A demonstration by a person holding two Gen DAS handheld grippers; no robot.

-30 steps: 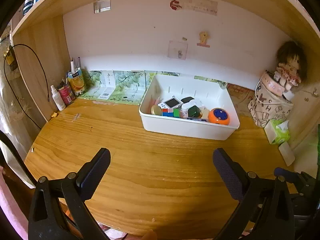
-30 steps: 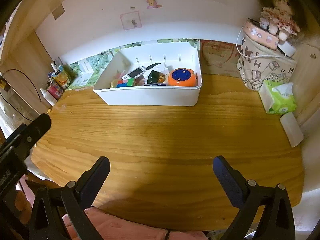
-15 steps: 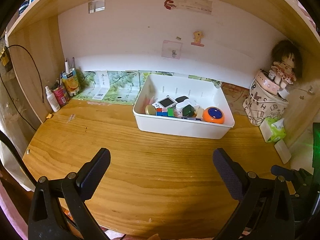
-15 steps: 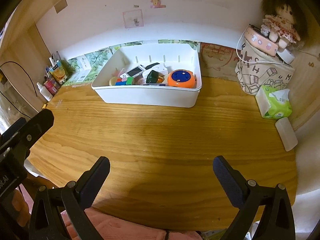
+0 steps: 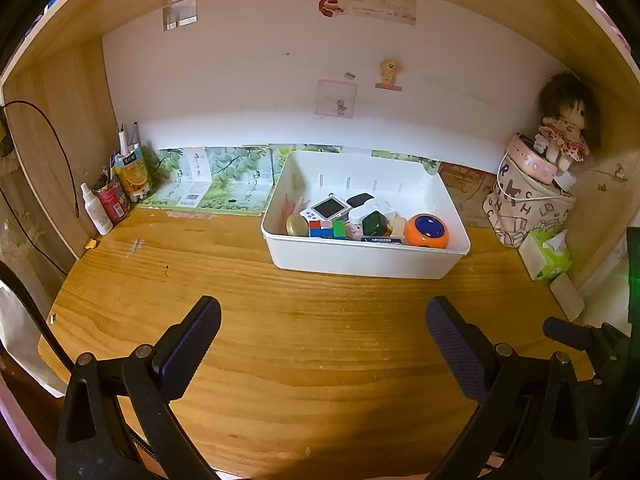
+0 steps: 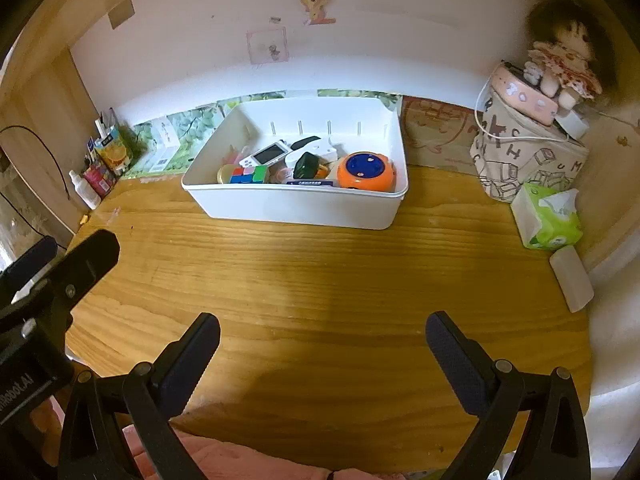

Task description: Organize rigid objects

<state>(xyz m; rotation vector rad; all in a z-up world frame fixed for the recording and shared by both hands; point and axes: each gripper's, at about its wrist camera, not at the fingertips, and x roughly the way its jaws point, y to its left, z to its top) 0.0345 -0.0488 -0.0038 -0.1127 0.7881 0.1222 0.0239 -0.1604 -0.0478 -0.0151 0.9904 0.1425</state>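
A white plastic bin (image 5: 360, 258) (image 6: 296, 206) stands at the back of the wooden desk. It holds an orange and blue round toy (image 5: 427, 231) (image 6: 366, 171), a colourful cube puzzle (image 5: 327, 229) (image 6: 249, 174), a small white handheld game (image 5: 325, 208) (image 6: 267, 154), a dark green block (image 5: 375, 223) (image 6: 306, 165) and other small items. My left gripper (image 5: 323, 322) is open and empty, well in front of the bin. My right gripper (image 6: 323, 336) is open and empty over the desk's near part.
A patterned bag (image 5: 528, 208) (image 6: 528, 156) with a doll (image 5: 566, 120) on it stands at the right. A green tissue pack (image 5: 548, 254) (image 6: 548, 216) and a white case (image 6: 572, 278) lie by the right wall. Bottles and cartons (image 5: 116, 188) stand far left.
Both grippers have drawn back and up a little, so the bin looks smaller and farther. Both stay open and empty.
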